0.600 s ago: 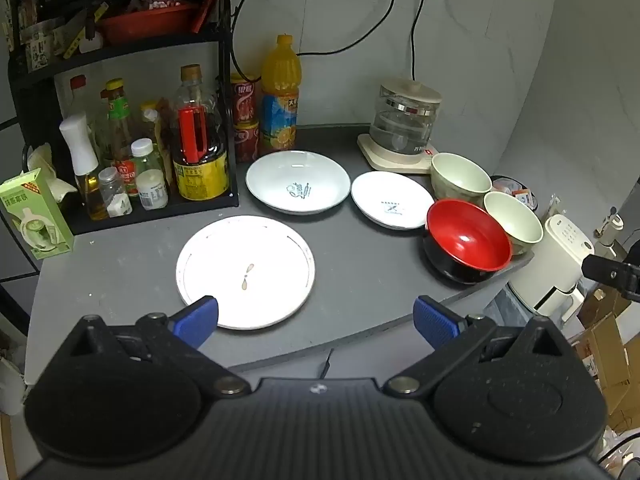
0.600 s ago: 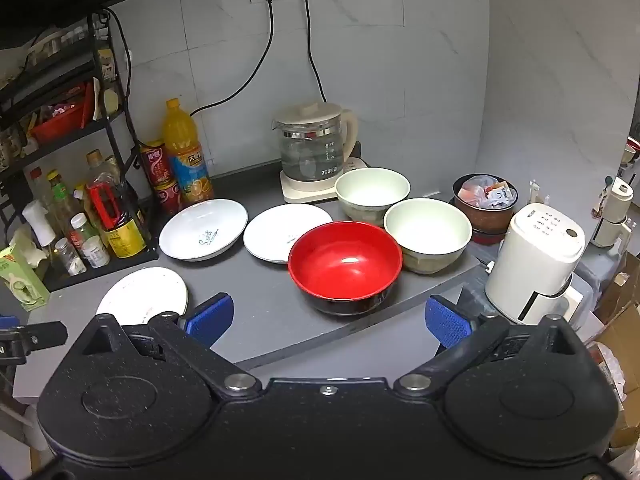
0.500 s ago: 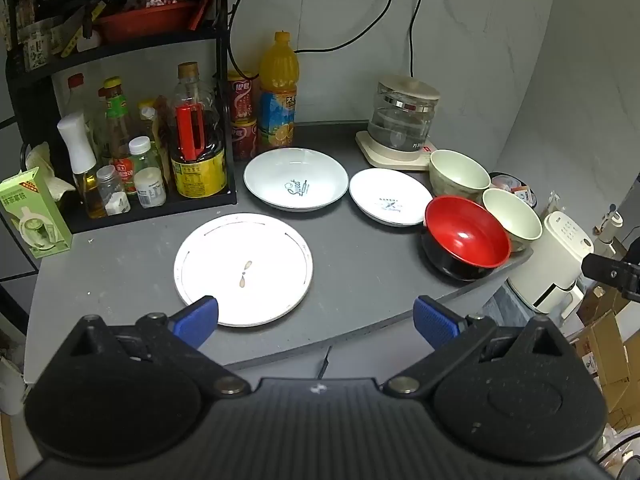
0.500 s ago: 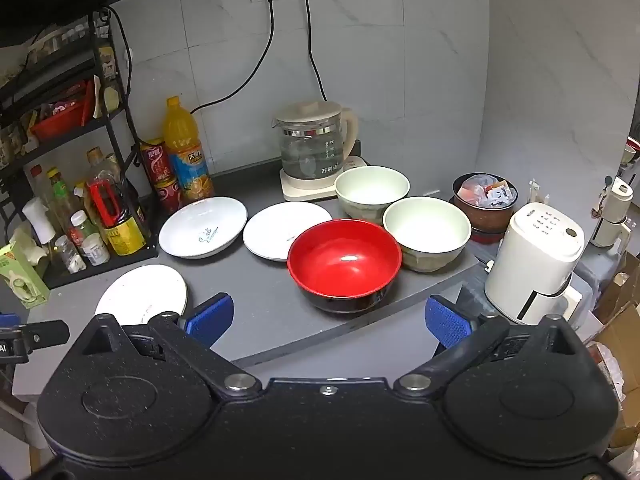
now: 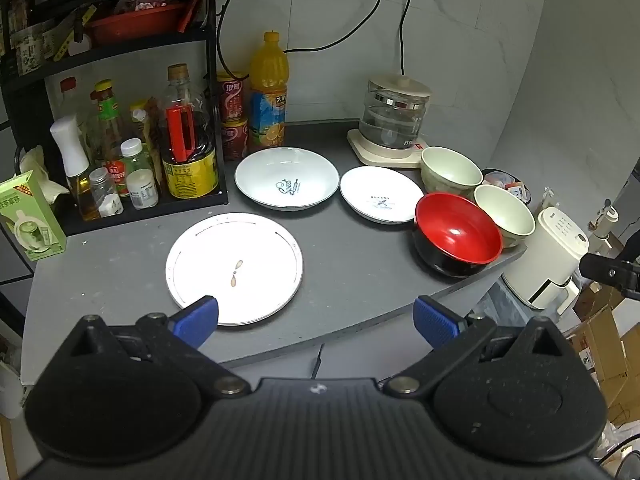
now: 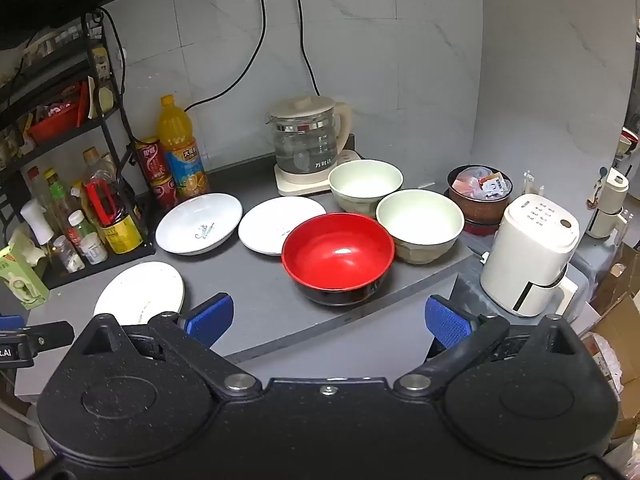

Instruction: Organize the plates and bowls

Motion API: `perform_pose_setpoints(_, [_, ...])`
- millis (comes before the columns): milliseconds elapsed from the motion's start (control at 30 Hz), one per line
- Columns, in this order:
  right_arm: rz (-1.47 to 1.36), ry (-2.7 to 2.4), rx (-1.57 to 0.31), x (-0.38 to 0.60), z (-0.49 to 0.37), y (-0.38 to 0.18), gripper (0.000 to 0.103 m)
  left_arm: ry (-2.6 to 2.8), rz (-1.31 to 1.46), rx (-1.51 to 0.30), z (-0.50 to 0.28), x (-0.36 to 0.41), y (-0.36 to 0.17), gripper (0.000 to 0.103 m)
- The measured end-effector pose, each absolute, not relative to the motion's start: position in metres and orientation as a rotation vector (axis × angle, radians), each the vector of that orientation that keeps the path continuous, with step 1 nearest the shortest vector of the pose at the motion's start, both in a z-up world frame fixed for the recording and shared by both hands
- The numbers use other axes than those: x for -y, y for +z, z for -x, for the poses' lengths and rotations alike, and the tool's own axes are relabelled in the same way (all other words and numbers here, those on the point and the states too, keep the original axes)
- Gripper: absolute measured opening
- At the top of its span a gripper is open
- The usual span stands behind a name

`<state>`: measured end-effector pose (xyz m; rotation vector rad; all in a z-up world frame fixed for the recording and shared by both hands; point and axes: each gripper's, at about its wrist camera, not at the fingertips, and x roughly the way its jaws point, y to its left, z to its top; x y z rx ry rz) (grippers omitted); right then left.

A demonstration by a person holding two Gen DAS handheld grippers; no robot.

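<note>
L gripper [image 5: 314,318] wide open above flat plate [image 5: 234,268], R gripper [image 6: 326,318] wide open w/ nothing held, facing red bowl [image 6: 338,256]

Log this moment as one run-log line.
left gripper open, empty | right gripper open, empty | flat plate untouched | red bowl untouched

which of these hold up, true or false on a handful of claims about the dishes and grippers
1. The red bowl sits empty. True.
2. The left gripper grips the flat plate. False: it is open and holds nothing.
3. Three plates lie on the counter. True.
4. The two pale bowls are stacked. False: the far bowl and near bowl stand side by side.
5. The right gripper is shut. False: it is open.
</note>
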<state>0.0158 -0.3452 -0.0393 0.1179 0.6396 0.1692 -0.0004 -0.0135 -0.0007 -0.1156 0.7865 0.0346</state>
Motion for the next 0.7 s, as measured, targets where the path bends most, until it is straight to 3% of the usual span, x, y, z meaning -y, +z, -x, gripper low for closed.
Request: perform_pose_setpoints(700, [-0.081,0.189,-0.638,0.337,-0.006,-0.038,0.103,0.061,0.141,-0.791,0.01,0.002,0.004,0.103])
